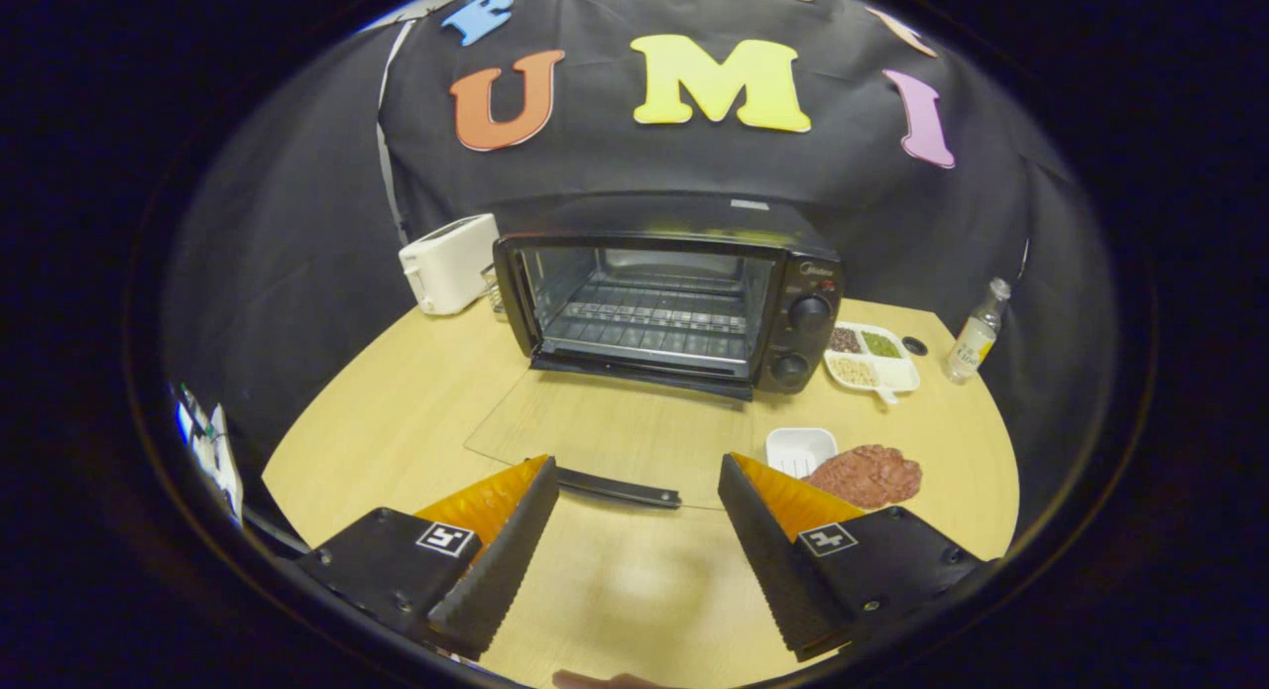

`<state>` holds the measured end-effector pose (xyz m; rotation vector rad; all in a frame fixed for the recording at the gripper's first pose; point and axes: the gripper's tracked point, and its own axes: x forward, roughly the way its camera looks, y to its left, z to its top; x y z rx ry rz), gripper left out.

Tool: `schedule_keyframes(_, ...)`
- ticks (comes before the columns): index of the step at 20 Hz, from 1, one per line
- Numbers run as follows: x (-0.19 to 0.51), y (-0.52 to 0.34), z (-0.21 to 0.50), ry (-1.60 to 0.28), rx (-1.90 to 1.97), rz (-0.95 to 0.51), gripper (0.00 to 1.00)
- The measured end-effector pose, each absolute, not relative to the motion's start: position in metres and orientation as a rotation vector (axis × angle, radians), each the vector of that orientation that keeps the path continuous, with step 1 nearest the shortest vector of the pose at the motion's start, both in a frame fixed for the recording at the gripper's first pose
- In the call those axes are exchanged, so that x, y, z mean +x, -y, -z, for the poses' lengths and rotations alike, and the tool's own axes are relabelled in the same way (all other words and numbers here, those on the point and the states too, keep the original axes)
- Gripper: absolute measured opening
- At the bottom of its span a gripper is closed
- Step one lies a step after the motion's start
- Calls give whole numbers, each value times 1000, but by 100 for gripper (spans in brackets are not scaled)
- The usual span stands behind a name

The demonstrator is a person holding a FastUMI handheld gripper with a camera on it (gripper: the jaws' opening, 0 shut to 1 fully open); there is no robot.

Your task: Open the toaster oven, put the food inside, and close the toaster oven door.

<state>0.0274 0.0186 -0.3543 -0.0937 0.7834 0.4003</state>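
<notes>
A black toaster oven point(684, 307) stands at the back of the wooden table point(397, 421). Its glass door point(595, 431) hangs fully down, lying flat toward me, and its dark handle point(617, 488) sits just ahead of my fingers. Inside I see a bare wire rack point(654, 322). The food, a reddish-brown slab of meat point(867, 474), lies on the table beyond my right finger, next to a small white dish point(801, 449). My gripper point(634, 471) is open, with nothing between its fingers, hovering just short of the door handle.
A white toaster point(448, 263) stands left of the oven. Right of the oven are a white divided tray of grains point(872, 362), a small dark cap point(914, 346) and a clear bottle point(977, 332). The table's round edge curves close on the right.
</notes>
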Motion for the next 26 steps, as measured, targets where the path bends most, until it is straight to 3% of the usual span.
schedule_keyframes(9, 68, 89, 327, -852, -31, -354, 99)
schedule_keyframes(19, 103, 165, 388, -1016, 90, -322, 95)
schedule_keyframes(21, 105, 164, 401, -1059, 160, -355, 89)
schedule_keyframes(26, 103, 147, 417, -1126, 315, -442, 60)
